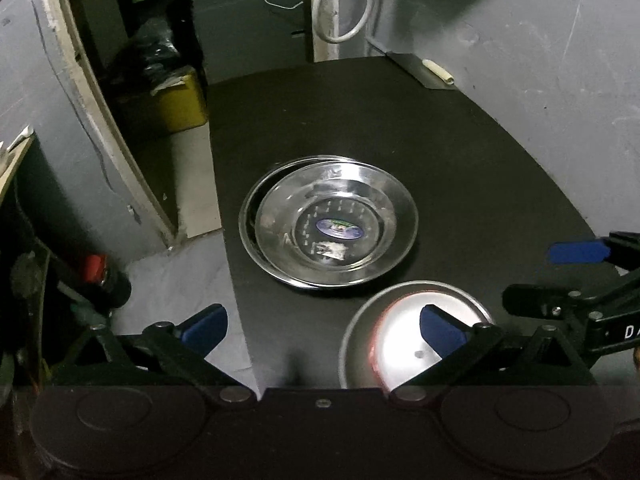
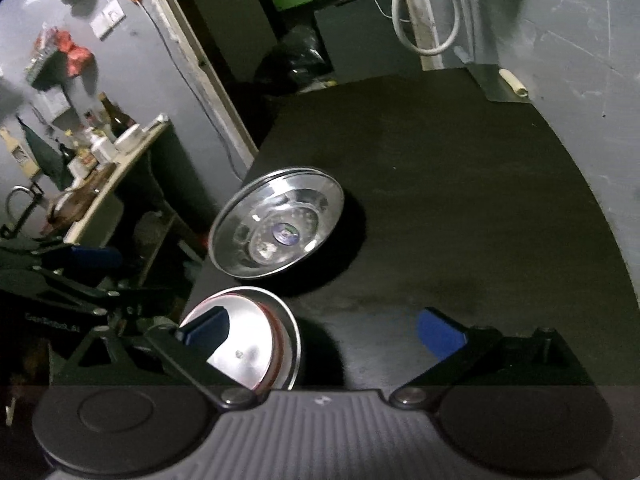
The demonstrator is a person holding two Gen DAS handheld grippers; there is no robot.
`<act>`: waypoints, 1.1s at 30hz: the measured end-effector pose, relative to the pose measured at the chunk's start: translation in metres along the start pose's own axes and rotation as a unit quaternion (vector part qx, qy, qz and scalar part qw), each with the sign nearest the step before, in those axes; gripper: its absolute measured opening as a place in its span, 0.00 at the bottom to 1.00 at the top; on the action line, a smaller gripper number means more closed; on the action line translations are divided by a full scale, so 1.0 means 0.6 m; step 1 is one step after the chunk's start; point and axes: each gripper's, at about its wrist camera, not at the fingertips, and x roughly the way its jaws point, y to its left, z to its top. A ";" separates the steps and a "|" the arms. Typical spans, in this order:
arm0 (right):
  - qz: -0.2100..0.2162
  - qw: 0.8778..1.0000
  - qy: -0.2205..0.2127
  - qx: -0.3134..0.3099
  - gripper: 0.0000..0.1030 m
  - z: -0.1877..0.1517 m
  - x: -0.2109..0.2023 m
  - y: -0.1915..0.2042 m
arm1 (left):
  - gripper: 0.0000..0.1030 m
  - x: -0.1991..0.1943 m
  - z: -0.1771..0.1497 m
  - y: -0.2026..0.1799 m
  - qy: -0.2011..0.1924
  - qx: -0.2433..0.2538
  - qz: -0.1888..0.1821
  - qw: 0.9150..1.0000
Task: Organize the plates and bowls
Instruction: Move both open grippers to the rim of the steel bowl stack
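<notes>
Two steel plates (image 1: 328, 220) lie stacked, slightly offset, on the black table (image 1: 440, 152); the top one has a blue sticker. They also show in the right wrist view (image 2: 276, 228). A steel bowl (image 1: 400, 340) stands in front of them near the table's front edge, also seen in the right wrist view (image 2: 248, 344). My left gripper (image 1: 324, 324) is open above the table's left front edge, its right finger over the bowl. My right gripper (image 2: 324, 328) is open, its left finger over the bowl. The right gripper shows at the right of the left wrist view (image 1: 576, 272).
The table's left edge drops to a grey floor (image 1: 192, 276). A yellow box (image 1: 180, 100) and dark bags stand behind on the left. A grey wall (image 1: 540, 60) borders the table's right. A cluttered side table (image 2: 112, 152) stands far left. A white cable (image 1: 340, 8) hangs at the back.
</notes>
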 end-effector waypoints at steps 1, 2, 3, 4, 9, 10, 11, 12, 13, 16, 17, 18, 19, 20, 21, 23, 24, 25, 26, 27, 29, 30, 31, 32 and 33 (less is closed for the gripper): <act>-0.008 1.000 0.002 -0.002 1.00 0.002 0.001 0.005 | 0.99 0.001 0.002 0.008 -0.002 0.001 -0.002 1.000; -0.018 1.000 0.003 -0.005 1.00 0.005 0.000 0.011 | 0.99 0.001 0.005 0.016 -0.007 0.002 -0.005 1.000; -0.026 1.000 0.004 -0.008 1.00 0.006 -0.001 0.018 | 0.99 0.001 0.007 0.024 -0.013 0.001 -0.007 1.000; -0.033 0.999 0.005 -0.012 1.00 0.008 -0.003 0.023 | 0.99 0.000 0.008 0.033 -0.019 0.000 -0.009 1.000; -0.075 0.997 0.011 -0.025 1.00 0.011 -0.009 0.056 | 0.99 0.004 0.003 0.073 -0.031 -0.012 -0.026 0.999; -0.083 0.996 0.014 -0.028 1.00 0.010 -0.010 0.062 | 0.99 0.006 0.001 0.077 -0.031 -0.014 -0.029 0.999; -0.093 0.995 0.019 -0.031 1.00 0.009 -0.011 0.069 | 0.99 0.008 -0.002 0.083 -0.030 -0.015 -0.033 0.999; -0.099 0.994 0.023 -0.033 1.00 0.008 -0.010 0.072 | 0.99 0.010 -0.004 0.088 -0.030 -0.017 -0.036 0.999; -0.106 0.993 0.028 -0.035 1.00 0.007 -0.010 0.077 | 0.99 0.011 -0.007 0.092 -0.031 -0.018 -0.041 0.999; -0.118 0.991 0.048 -0.044 1.00 -0.002 -0.004 0.093 | 0.99 0.011 -0.018 0.107 -0.037 -0.020 -0.046 0.998; -0.124 0.989 0.057 -0.049 1.00 -0.008 0.000 0.100 | 0.99 0.010 -0.022 0.113 -0.037 -0.022 -0.044 0.998; -0.132 0.988 0.064 -0.058 1.00 -0.016 0.005 0.108 | 0.99 0.010 -0.027 0.118 -0.037 -0.024 -0.042 0.998; -0.139 0.986 0.069 -0.065 1.00 -0.023 0.007 0.113 | 0.99 0.011 -0.032 0.122 -0.035 -0.025 -0.037 0.998; -0.146 0.984 0.072 -0.072 1.00 -0.032 0.008 0.121 | 0.99 0.011 -0.037 0.128 -0.033 -0.028 -0.032 0.999; -0.152 0.983 0.073 -0.076 1.00 -0.039 0.007 0.127 | 0.99 0.010 -0.041 0.133 -0.034 -0.032 -0.028 0.999; -0.161 0.981 0.067 -0.085 1.00 -0.049 0.003 0.137 | 0.99 0.007 -0.047 0.142 -0.039 -0.040 -0.023 0.998; -0.165 0.980 0.062 -0.088 1.00 -0.053 0.001 0.142 | 0.99 0.008 -0.051 0.145 -0.039 -0.042 -0.022 0.998; -0.168 0.980 0.057 -0.090 1.00 -0.055 -0.002 0.144 | 0.99 0.008 -0.054 0.146 -0.038 -0.041 -0.021 0.998; -0.169 0.980 0.053 -0.090 1.00 -0.058 -0.004 0.147 | 0.99 0.009 -0.057 0.146 -0.036 -0.039 -0.020 0.998; -0.169 0.980 0.052 -0.089 1.00 -0.059 -0.004 0.149 | 0.99 0.011 -0.059 0.145 -0.033 -0.037 -0.018 0.999; -0.168 0.980 0.054 -0.089 1.00 -0.060 -0.003 0.146 | 0.99 0.012 -0.063 0.142 -0.031 -0.031 -0.017 0.999; -0.168 0.980 0.054 -0.089 1.00 -0.060 -0.002 0.147 | 0.99 0.012 -0.065 0.141 -0.031 -0.031 -0.019 0.999; -0.166 0.980 0.055 -0.090 1.00 -0.057 0.001 0.144 | 0.99 0.012 -0.069 0.140 -0.031 -0.031 -0.022 0.999; -0.164 0.981 0.056 -0.090 1.00 -0.057 0.003 0.143 | 0.99 0.015 -0.071 0.136 -0.029 -0.030 -0.024 0.999; -0.164 0.981 0.060 -0.090 1.00 -0.056 0.006 0.142 | 0.99 0.017 -0.074 0.133 -0.027 -0.028 -0.024 0.999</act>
